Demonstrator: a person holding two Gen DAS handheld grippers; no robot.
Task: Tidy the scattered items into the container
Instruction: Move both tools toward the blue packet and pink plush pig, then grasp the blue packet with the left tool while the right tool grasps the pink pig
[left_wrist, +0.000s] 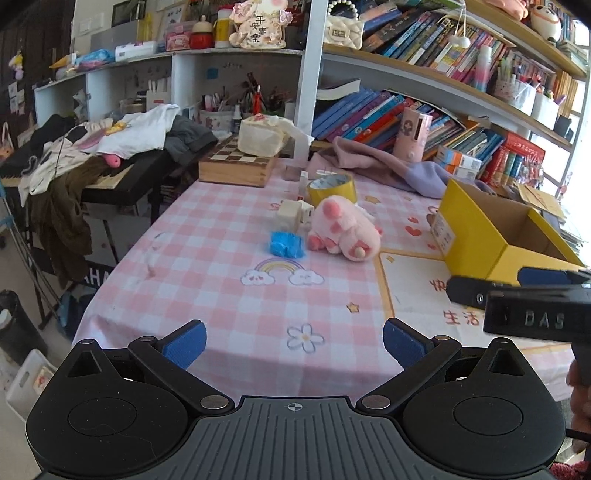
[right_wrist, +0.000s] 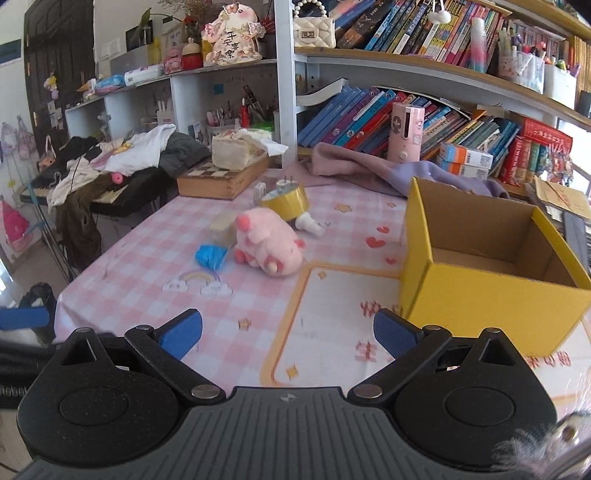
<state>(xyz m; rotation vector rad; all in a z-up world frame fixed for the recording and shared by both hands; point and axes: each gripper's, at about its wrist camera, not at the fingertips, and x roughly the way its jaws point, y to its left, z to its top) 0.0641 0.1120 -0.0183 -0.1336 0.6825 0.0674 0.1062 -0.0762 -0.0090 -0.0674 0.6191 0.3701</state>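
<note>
We are holding both the left claw (left_wrist: 294, 343) and right claw (right_wrist: 288, 334) spread and empty, risking knocking the pink pig (right_wrist: 267, 245), mid-frame, into the tape roll (right_wrist: 286, 199).

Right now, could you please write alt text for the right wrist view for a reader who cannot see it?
An open, empty right gripper hovers over a pink checked tablecloth. Ahead lie a pink plush pig, a blue crumpled item and a yellow tape roll; an open yellow box stands at right.
</note>
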